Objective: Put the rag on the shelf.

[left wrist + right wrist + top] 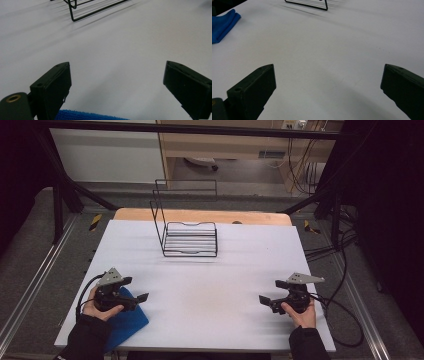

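High view: left gripper (pixel 134 289) is hovering, jaws spread and empty, right over the blue cloth (pixel 131 321) at the table's near-left corner. Right gripper (pixel 272 293) is idling, also released, well apart. Wire rack (pixel 190 239) is standing at the far middle. Best approach, likely: dip low, pinch one folded edge.

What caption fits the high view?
Two open grippers wait on a white table; blue cloth left, wire rack behind.

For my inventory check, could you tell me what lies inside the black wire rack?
The wire rack looks empty: only the white table shows through its bars. No part is covered.
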Demonstrator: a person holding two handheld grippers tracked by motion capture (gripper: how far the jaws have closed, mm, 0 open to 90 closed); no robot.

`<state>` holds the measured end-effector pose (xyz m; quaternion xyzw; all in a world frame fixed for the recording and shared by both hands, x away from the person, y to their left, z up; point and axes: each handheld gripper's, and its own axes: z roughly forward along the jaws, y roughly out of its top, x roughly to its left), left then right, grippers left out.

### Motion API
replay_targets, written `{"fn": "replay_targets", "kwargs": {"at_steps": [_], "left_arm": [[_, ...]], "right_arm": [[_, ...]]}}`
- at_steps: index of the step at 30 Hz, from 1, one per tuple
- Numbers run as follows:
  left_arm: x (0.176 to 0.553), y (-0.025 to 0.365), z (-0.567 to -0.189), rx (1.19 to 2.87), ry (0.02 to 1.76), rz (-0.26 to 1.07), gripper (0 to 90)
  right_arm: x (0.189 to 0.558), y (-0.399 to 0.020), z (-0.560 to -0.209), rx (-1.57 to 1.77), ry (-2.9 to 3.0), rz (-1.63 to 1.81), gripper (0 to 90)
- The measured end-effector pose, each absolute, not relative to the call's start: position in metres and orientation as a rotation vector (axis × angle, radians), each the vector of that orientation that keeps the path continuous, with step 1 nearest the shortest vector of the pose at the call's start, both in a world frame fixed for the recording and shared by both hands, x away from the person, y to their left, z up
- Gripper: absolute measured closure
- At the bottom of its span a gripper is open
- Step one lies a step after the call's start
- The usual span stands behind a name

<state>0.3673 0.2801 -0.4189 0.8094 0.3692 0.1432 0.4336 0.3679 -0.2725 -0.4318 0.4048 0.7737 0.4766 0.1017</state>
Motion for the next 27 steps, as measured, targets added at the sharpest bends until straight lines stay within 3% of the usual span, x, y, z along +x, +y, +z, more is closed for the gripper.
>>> {"fn": "replay_targets", "kwargs": {"at_steps": [11, 19, 27], "left_arm": [[0.364, 0.280, -0.415, 2.046, 0.930, 0.379, 9.3], [0.369, 0.298, -0.421, 2.124, 1.032, 0.393, 28.3], [0.376, 0.319, -0.428, 2.142, 1.144, 0.409, 41.3]], "right_arm": [[0.368, -0.272, -0.432, 1.201, 2.295, 1.393, 0.6], [0.369, -0.269, -0.433, 1.197, 2.312, 1.376, 0.7], [0.369, -0.268, -0.434, 1.193, 2.327, 1.365, 0.9]]}}
